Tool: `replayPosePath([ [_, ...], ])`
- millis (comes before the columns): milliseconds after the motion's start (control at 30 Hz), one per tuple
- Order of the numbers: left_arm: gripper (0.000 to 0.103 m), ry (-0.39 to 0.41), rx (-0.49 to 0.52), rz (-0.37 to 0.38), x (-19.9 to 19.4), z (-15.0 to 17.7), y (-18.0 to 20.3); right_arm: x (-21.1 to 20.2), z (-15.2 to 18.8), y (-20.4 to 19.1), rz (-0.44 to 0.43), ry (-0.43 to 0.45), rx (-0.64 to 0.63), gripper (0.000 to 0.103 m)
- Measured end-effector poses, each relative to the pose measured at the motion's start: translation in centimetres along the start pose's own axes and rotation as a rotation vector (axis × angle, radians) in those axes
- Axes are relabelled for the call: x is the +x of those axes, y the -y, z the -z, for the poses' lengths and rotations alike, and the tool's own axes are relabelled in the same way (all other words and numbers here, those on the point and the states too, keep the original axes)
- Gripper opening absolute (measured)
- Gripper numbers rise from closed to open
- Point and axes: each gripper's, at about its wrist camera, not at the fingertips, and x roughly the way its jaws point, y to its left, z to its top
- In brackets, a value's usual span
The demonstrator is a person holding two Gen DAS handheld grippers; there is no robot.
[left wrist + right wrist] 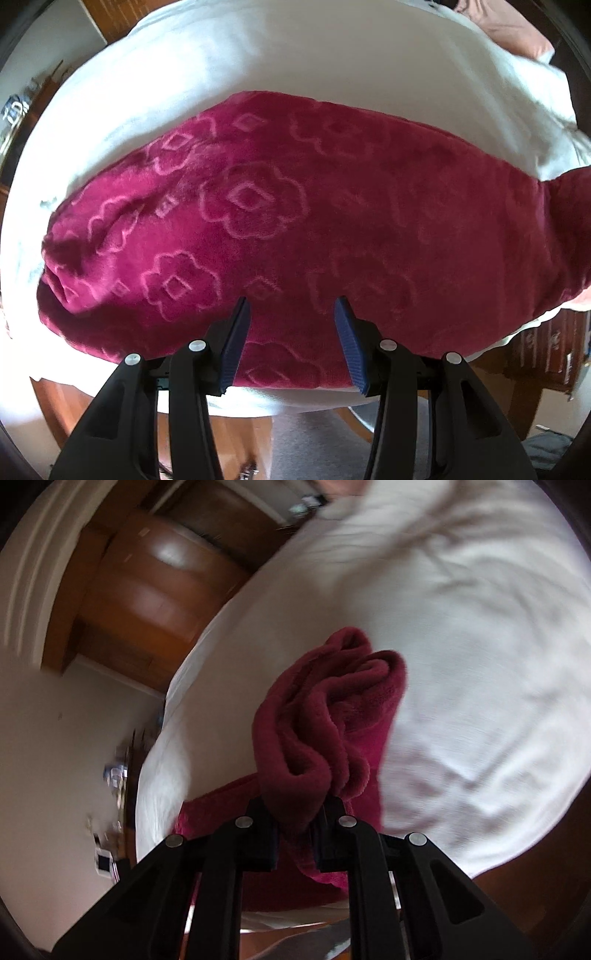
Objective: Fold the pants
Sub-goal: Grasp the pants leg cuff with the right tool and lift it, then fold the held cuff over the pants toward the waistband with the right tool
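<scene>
The pants (295, 229) are magenta plush fleece with an embossed flower pattern, spread across a white bed (280, 62). My left gripper (291, 306) is open, its blue-padded fingers (236, 332) hovering just above the near edge of the pants, holding nothing. My right gripper (295, 812) is shut on a bunched fold of the pants (325, 716), lifted off the white sheet (461, 664); the rest of the fabric hangs down below the gripper.
A wooden wardrobe (147, 590) and a cream wall (55, 757) stand beyond the bed's far side. A pink pillow (517, 29) lies at the bed's far right corner. Wood floor and a grey rug (314, 443) show below the near bed edge.
</scene>
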Motion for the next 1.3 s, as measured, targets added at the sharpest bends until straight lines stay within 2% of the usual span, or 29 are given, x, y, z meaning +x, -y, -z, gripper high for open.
replayPosePath([
  [200,0.048,0.004,-0.049,0.034,-0.2,-0.1,-2.7,3.5,0.8,-7.8,-0.056,-0.076,-0.146,0.013],
  [400,0.048,-0.006,-0.123,0.071,0.0,0.3,-6.9,7.6,2.4,-12.6,-0.106,-0.163,-0.212,0.013],
  [600,0.048,-0.023,-0.182,0.089,0.5,1.2,-11.2,12.8,6.2,-17.2,-0.115,-0.276,-0.296,0.013],
  [800,0.048,-0.042,-0.207,0.084,1.1,1.8,-15.3,18.6,11.3,-21.0,-0.084,-0.435,-0.434,0.013],
  [1000,0.048,-0.071,-0.216,0.078,2.0,2.1,-18.4,22.2,15.9,-22.7,-0.055,-0.544,-0.537,0.013],
  [1300,0.048,-0.093,-0.180,0.084,3.0,0.7,-20.8,26.8,19.1,-22.1,0.027,-0.610,-0.559,0.013],
])
